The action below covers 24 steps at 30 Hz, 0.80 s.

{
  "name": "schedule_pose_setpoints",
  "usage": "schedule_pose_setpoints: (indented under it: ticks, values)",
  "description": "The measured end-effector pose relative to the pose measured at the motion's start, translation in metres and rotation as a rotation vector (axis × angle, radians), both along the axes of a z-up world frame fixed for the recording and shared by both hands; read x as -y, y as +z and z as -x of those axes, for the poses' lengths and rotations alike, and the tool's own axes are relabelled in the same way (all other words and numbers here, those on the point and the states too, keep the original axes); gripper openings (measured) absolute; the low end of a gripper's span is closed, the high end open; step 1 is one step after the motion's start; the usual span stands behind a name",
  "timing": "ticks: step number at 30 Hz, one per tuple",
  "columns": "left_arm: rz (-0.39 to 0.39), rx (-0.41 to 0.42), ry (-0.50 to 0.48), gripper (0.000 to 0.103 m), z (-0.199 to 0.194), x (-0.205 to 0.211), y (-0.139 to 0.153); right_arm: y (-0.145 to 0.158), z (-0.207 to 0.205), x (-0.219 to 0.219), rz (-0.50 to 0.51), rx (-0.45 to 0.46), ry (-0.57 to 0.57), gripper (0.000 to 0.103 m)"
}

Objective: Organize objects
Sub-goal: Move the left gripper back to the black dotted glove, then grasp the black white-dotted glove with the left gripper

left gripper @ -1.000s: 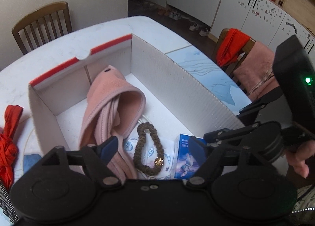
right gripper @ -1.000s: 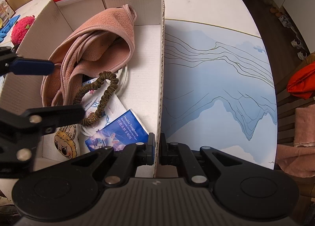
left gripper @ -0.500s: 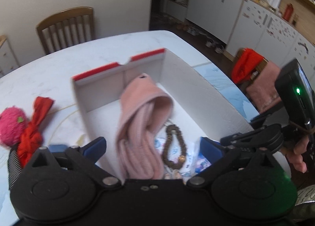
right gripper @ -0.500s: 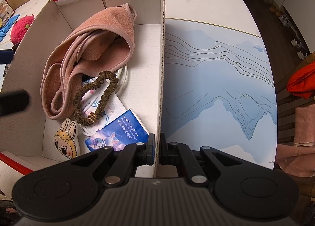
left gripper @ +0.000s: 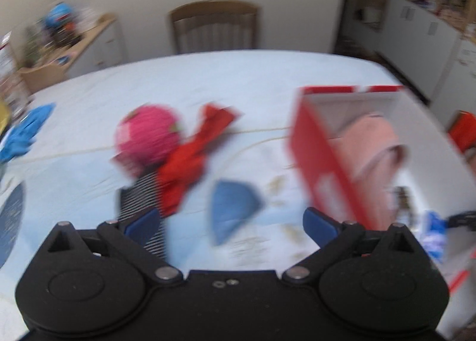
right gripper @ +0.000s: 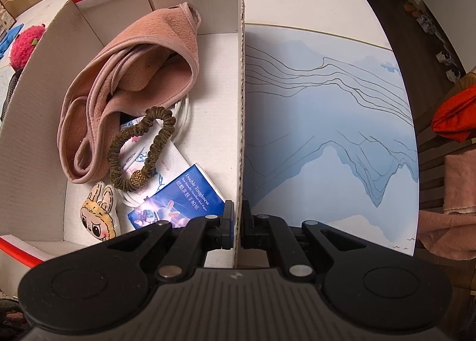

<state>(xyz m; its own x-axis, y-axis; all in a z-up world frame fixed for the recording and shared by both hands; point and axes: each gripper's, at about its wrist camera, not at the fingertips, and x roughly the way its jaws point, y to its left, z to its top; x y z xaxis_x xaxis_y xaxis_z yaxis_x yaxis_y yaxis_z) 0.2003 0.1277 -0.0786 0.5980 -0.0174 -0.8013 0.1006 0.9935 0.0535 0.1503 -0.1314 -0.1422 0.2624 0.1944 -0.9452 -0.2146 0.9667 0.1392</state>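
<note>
My right gripper [right gripper: 236,228] is shut on the right wall of a white cardboard box [right gripper: 241,103] with red edges. Inside lie a pink cloth [right gripper: 142,73], a brown hair tie [right gripper: 139,150], a blue tissue pack [right gripper: 181,201] and a small rabbit-eared plush [right gripper: 99,213]. In the blurred left wrist view my left gripper [left gripper: 230,222] stands wide open and empty over the table, left of the box [left gripper: 321,159]. Ahead of it lie a pink fuzzy ball [left gripper: 147,136], a red cloth [left gripper: 190,159], a striped black comb [left gripper: 142,210] and a blue fabric piece [left gripper: 232,207].
A blue mountain-print mat [right gripper: 327,121] covers the table right of the box. A blue cloth [left gripper: 23,133] lies at the table's far left. A wooden chair [left gripper: 212,26] stands behind the table; another chair with red and pink cloths [right gripper: 452,144] is at the right.
My left gripper has swung left out of the box to over the loose items on the table, and its jaws stand wider. The right gripper has kept its hold on the box wall.
</note>
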Motion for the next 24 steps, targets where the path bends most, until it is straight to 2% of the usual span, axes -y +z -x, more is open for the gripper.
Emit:
schedule_pose_setpoints:
  ticks: [3,7,11,17,24]
  values:
    - [-0.041,-0.020,0.071,0.102,-0.007,-0.023,-0.015,0.000,0.000,-0.001,0.004,-0.002,-0.004,0.003]
    - [-0.058,-0.050,0.131,0.102,-0.019,-0.046,-0.031,0.000,0.000,-0.002,0.011,-0.004,-0.009,0.003]
    - [-0.108,-0.057,0.136,0.102,-0.029,-0.058,-0.045,0.000,0.000,-0.003,0.020,-0.007,-0.017,0.003]
    - [-0.139,-0.079,0.132,0.101,-0.043,-0.066,-0.061,0.000,-0.001,-0.004,0.030,-0.011,-0.025,0.003]
    - [-0.114,-0.119,0.125,0.096,-0.052,-0.072,-0.077,-0.001,-0.002,-0.005,0.035,-0.013,-0.029,0.003]
